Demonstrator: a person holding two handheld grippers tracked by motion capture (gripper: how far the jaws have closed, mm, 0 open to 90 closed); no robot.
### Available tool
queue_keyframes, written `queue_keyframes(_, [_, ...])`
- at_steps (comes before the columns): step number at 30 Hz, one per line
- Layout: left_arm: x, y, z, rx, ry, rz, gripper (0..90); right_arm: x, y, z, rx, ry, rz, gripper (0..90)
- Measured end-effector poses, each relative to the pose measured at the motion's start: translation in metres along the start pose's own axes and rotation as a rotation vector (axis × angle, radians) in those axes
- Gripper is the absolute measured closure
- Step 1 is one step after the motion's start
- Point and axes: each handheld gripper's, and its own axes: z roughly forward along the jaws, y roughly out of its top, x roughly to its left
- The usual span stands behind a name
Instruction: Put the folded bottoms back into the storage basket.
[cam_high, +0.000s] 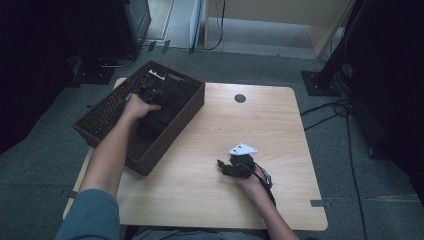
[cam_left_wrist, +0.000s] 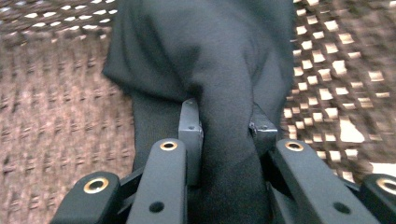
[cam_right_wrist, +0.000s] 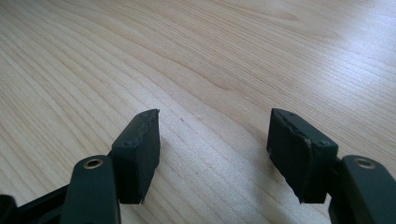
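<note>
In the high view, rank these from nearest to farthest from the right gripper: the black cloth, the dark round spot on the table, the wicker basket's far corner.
From the right gripper:
1. Black cloth, in the basket, to the left.
2. Dark round spot, near the table's far edge.
3. Wicker basket's far corner, back left.

The first two are nearly level, so that order is uncertain.

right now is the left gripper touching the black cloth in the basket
Touching. The left gripper view shows the left gripper with its jaws pressed on a fold of the black cloth on both sides, over the basket.

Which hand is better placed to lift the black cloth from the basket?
Left. The left gripper is shut on the black cloth inside the basket; the right gripper rests open on the table.
</note>
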Motion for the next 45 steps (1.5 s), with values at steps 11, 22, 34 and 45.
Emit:
queue_keyframes(11, [0.011,-0.003,-0.003,0.019,0.034,-0.044,58.6,0.000,0.000,0.000,0.004,0.001,-0.001,34.8])
queue_keyframes(22, [-0.004,0.023,-0.040,-0.057,0.081,-0.008,56.2,0.000,0.000,0.000,0.004,-0.001,0.002,34.3])
queue_keyframes(34, [-0.020,0.026,0.000,-0.003,0.070,0.049,57.3,0.000,0.000,0.000,0.004,0.000,0.001,34.3])
queue_keyframes(45, [0.000,-0.001,0.031,-0.042,0.063,0.023,53.0,0.001,0.000,0.000,0.005,-0.003,0.000,34.2])
